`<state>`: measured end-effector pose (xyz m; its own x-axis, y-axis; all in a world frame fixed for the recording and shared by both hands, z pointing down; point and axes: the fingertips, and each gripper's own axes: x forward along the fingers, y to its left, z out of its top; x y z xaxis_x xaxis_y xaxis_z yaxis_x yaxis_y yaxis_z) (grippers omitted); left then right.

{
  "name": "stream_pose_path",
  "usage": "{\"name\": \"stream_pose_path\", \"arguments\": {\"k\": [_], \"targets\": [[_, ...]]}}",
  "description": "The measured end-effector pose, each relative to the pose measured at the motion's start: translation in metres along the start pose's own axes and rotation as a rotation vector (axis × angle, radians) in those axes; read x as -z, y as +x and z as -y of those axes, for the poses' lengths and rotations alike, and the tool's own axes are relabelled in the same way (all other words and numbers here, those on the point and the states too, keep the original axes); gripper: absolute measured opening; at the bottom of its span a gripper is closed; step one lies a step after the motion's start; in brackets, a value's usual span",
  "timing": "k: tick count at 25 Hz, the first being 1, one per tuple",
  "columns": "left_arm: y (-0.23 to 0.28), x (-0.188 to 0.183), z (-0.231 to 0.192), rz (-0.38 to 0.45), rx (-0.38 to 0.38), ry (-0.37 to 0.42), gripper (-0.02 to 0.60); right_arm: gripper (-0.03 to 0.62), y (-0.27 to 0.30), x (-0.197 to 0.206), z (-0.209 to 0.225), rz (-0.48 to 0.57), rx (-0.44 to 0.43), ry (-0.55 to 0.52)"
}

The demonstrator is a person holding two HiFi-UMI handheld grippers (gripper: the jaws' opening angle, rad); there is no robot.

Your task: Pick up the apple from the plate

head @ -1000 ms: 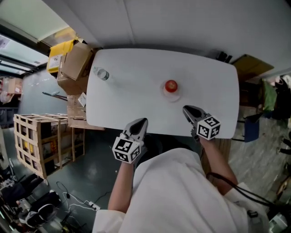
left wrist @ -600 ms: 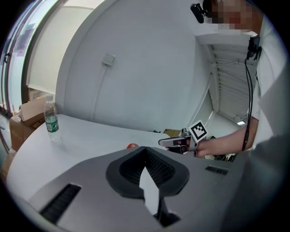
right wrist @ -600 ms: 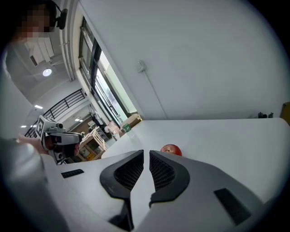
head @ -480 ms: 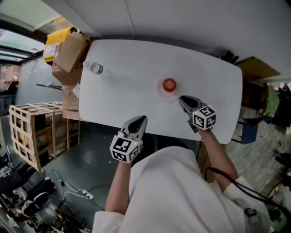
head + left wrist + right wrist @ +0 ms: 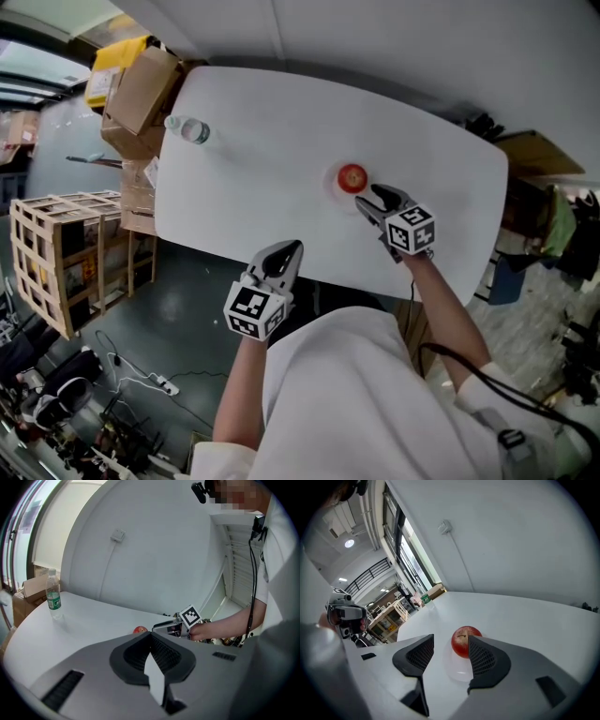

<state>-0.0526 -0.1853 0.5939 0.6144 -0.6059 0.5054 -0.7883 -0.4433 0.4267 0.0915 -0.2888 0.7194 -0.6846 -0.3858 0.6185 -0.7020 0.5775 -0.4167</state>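
Observation:
A red apple (image 5: pixel 352 176) sits on a small white plate (image 5: pixel 336 185) near the middle of the white table (image 5: pixel 262 150). My right gripper (image 5: pixel 368 200) hovers just short of it, over the plate's near side. In the right gripper view the apple (image 5: pixel 465 641) lies just beyond the tips of my right gripper (image 5: pixel 450 643), partly behind the right-hand jaw. Those jaws are opening and hold nothing. The plate (image 5: pixel 458 671) shows under them. My left gripper (image 5: pixel 285 251) hangs at the table's near edge, shut and empty. In the left gripper view the apple (image 5: pixel 139 630) peeks over my left gripper (image 5: pixel 151 636).
A clear water bottle (image 5: pixel 190 129) with a green label stands at the table's far left corner, also seen as the bottle (image 5: pixel 53 597). Cardboard boxes (image 5: pixel 141 89) and a wooden crate (image 5: pixel 66 253) stand on the floor to the left of the table.
My right gripper has come forward and down to the plate, and its jaws have parted from shut. The left gripper has stayed at the near table edge.

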Motion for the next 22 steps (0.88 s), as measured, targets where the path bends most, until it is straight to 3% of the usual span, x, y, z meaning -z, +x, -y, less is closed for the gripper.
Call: {"name": "stream_pose_path", "arguments": {"k": [7, 22], "targets": [[0.002, 0.013, -0.006, -0.028, -0.020, -0.035, 0.002, 0.324, 0.030, 0.006, 0.022, -0.070, 0.055, -0.072], [0.001, 0.037, -0.019, -0.071, -0.051, -0.121, 0.002, 0.359, 0.069, 0.019, 0.032, -0.155, 0.115, -0.274]]}}
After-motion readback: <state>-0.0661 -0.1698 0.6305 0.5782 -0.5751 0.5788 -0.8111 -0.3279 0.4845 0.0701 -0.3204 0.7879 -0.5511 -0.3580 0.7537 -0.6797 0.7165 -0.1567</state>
